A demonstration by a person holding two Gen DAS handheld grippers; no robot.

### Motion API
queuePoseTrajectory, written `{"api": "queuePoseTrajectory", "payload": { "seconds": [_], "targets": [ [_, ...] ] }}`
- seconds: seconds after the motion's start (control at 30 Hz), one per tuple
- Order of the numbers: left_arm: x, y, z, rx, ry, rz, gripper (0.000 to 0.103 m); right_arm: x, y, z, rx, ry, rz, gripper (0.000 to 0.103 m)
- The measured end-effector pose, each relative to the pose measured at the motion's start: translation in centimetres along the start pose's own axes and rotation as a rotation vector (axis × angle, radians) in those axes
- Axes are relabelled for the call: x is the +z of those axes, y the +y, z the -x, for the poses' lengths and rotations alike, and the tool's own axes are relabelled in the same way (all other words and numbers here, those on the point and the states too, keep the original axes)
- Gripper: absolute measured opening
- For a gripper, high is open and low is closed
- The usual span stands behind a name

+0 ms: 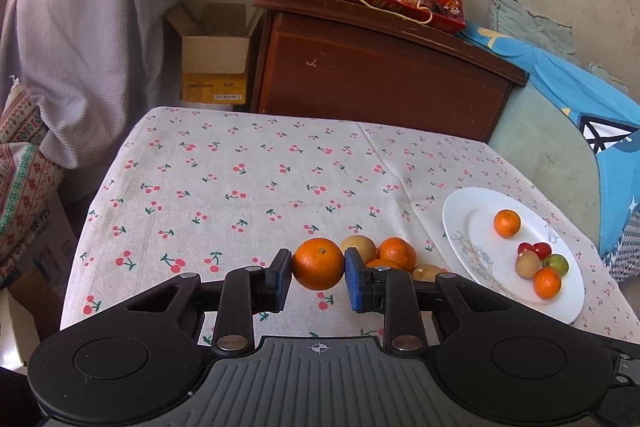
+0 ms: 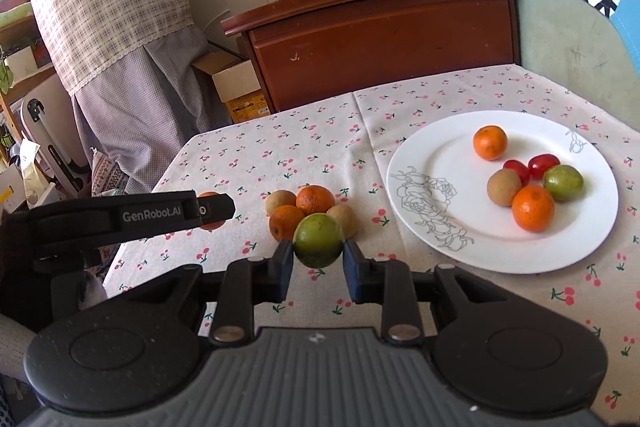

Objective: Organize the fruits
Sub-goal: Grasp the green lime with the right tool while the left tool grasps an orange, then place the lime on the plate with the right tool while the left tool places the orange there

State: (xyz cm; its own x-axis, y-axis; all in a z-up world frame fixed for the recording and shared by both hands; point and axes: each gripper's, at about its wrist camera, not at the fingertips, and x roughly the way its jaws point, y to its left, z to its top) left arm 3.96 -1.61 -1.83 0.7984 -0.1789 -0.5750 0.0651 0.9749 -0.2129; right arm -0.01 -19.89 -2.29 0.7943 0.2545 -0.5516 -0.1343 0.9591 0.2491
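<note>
the white plate (image 2: 424, 227) stands on the cherry-print tablecloth (image 1: 224, 187) and holds two small oranges, two cherry tomatoes (image 2: 530, 163), one brown fruit and one green fruit. the left gripper (image 1: 318, 265) is clenched on an orange (image 1: 319, 263). the right gripper (image 2: 318, 247) grasps a green citrus (image 2: 319, 240), held above the cloth, just in front of a small pile of fruits (image 2: 308, 207) beside the plate.

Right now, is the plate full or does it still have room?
It has room. The plate holds six small fruits clustered toward one side; the side with the rose drawing is bare.
</note>
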Motion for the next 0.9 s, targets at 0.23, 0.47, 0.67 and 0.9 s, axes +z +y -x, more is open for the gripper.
{"api": "queuePoseTrajectory", "payload": {
  "seconds": [0.23,0.47,0.67,0.9],
  "targets": [
    [1.4,-2.6,0.9,-0.067,-0.045,-0.027,0.026,1.4,-2.7,2.3,-0.054,-0.072,-0.075,0.027],
    [2.4,-5.5,-0.2,-0.166,-0.038,-0.027,0.026,1.4,-4.8,2.8,-0.121,-0.083,-0.121,0.027],
    [2.2,-7.8,-2.3,-0.207,0.0,-0.054,0.026,1.0,-6.1,2.3,-0.156,-0.064,-0.165,0.027],
    [2.0,-9.2,-4.4,-0.235,0.039,-0.076,0.026,0.7,-6.9,1.6,-0.182,-0.049,-0.207,0.027]
  ]
}}
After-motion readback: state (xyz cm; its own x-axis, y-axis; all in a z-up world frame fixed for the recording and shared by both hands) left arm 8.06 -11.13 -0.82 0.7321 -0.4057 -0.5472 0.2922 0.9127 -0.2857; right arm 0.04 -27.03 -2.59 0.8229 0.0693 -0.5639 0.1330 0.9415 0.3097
